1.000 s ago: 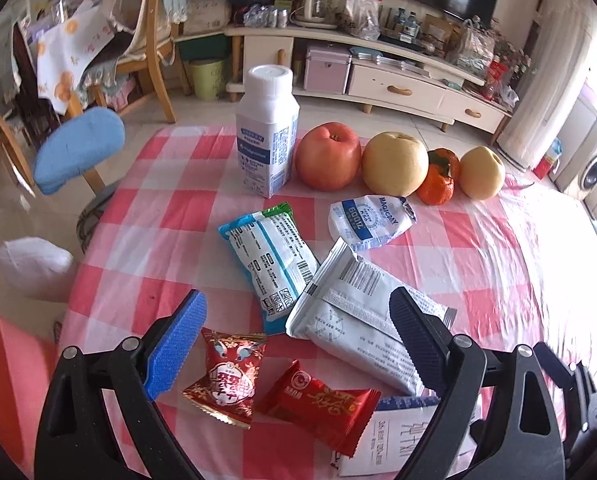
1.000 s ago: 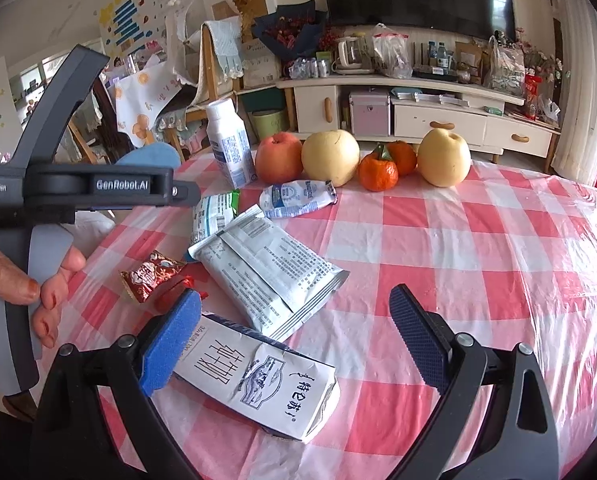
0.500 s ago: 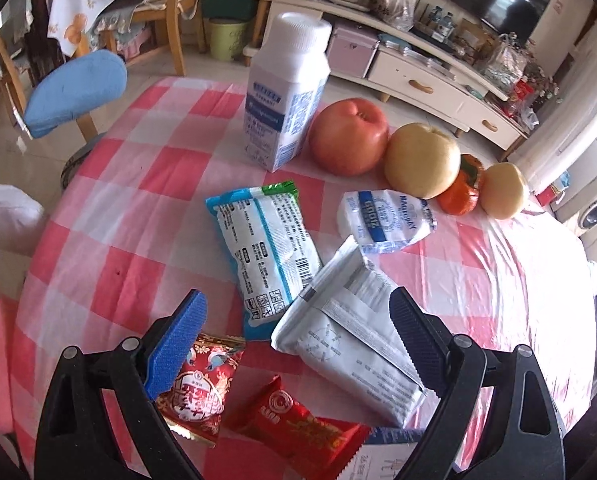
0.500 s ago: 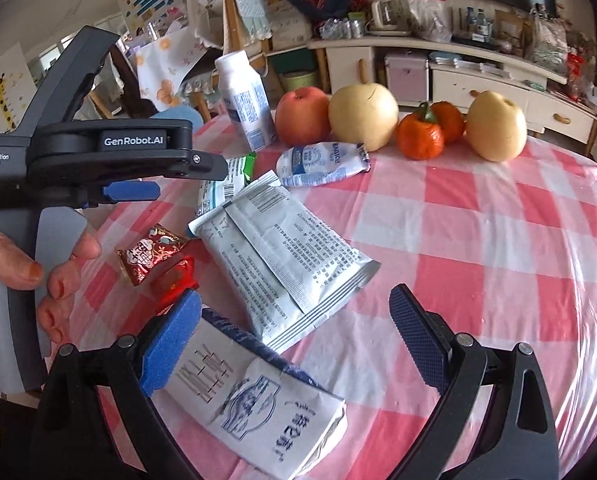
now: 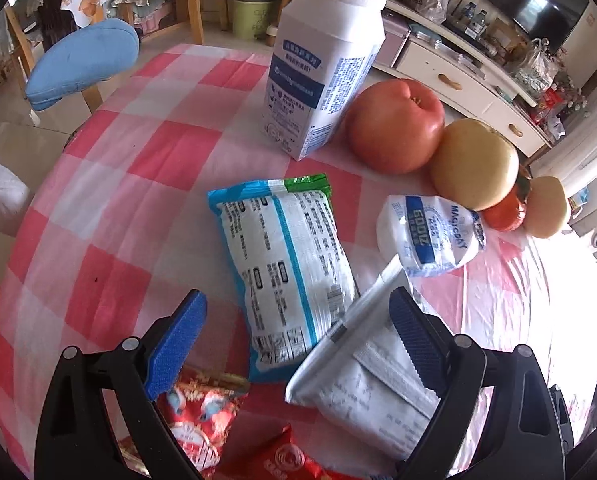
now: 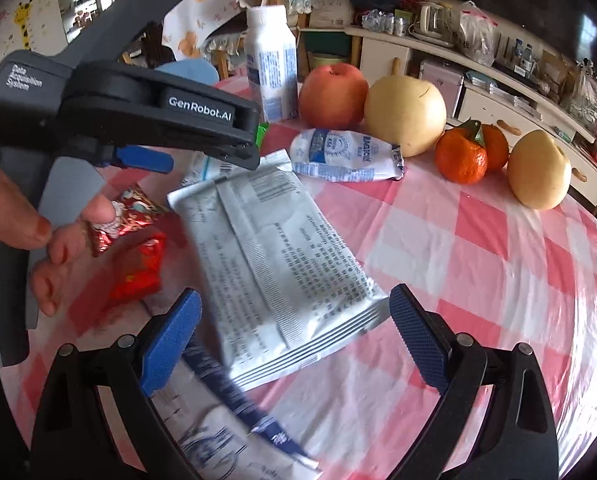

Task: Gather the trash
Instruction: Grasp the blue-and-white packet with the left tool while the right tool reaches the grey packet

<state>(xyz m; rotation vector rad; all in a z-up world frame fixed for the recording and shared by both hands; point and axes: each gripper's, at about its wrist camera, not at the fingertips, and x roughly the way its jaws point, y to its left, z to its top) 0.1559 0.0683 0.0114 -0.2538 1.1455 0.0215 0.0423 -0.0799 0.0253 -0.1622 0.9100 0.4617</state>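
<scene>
Below, blue wrapper (image 5: 290, 264) between spread jaws

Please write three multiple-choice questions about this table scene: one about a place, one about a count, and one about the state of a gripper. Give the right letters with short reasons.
1. Where does the white bottle stand?
A. beside the red apple
B. on the floor
C. on top of the silver packet

2. How many oranges are on the table?
A. none
B. two
C. five

3. How is the left hand-held gripper?
A. open
B. shut on the bottle
C. shut on an apple

Answers: 1 A, the bottle stands upright next to the apple. 2 B, two oranges sit together between the pears. 3 A, its blue pads stand wide apart above the wrappers.
</scene>
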